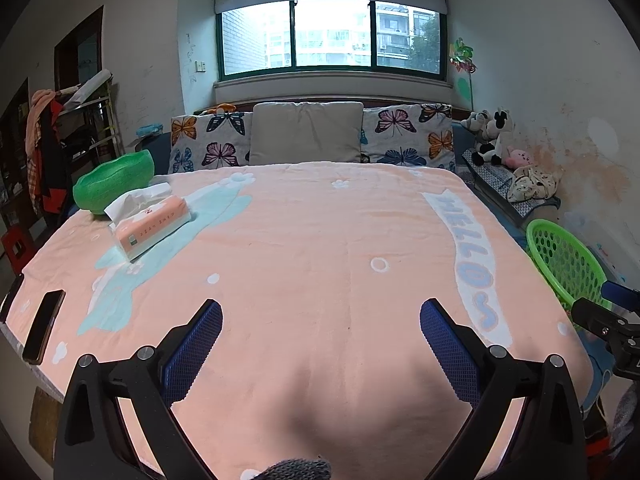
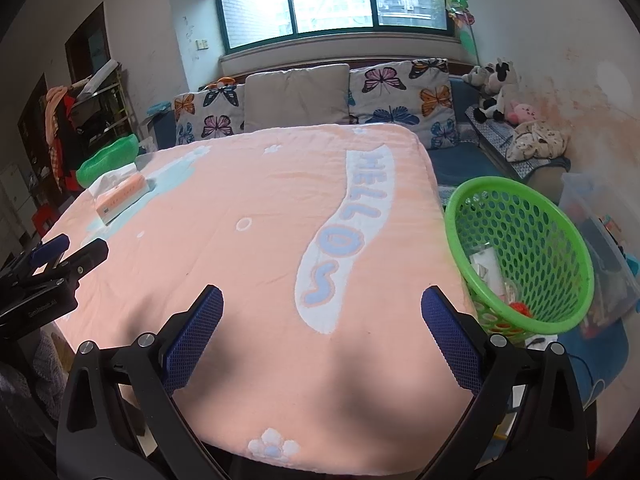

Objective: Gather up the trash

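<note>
Both grippers splayed above blanket.

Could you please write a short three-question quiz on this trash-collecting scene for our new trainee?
1. True or false: the left gripper is open and holds nothing.
2. Which side of the bed does the green basket stand on: A left, B right?
3. Fill in: the tissue pack lies beside the green ____.

Key: 1 true. 2 B. 3 bowl. The right gripper is open too, and the basket already holds a few items.
</note>
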`<state>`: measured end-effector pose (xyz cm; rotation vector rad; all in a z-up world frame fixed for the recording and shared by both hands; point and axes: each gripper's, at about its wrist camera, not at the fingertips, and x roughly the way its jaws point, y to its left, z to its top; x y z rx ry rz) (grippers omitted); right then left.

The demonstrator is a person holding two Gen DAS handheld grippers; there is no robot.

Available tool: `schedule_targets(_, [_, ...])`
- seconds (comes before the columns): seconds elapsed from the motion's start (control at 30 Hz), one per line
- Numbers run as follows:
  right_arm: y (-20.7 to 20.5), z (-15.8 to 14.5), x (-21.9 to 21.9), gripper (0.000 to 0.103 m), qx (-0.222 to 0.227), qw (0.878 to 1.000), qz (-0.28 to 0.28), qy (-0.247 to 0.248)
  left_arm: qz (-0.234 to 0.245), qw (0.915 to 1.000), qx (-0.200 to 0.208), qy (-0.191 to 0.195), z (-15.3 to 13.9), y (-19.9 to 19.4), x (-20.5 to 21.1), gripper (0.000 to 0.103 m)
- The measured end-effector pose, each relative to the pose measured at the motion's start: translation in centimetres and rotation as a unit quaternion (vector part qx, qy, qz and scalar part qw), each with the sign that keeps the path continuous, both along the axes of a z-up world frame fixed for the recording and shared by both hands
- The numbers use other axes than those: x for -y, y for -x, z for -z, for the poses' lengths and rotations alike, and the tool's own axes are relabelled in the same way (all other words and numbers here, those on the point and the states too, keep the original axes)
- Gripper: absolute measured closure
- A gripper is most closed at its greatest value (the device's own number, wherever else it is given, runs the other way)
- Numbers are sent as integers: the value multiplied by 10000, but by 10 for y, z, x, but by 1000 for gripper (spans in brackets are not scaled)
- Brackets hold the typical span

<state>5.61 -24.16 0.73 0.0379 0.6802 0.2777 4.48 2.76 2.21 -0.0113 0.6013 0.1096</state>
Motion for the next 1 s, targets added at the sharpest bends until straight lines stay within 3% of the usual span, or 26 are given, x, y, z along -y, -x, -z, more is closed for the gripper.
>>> schedule_targets(1.0, [0,7,-9,4,-94,9999,-94,25,-45,10000,-81,-2,9,-1,-6,7])
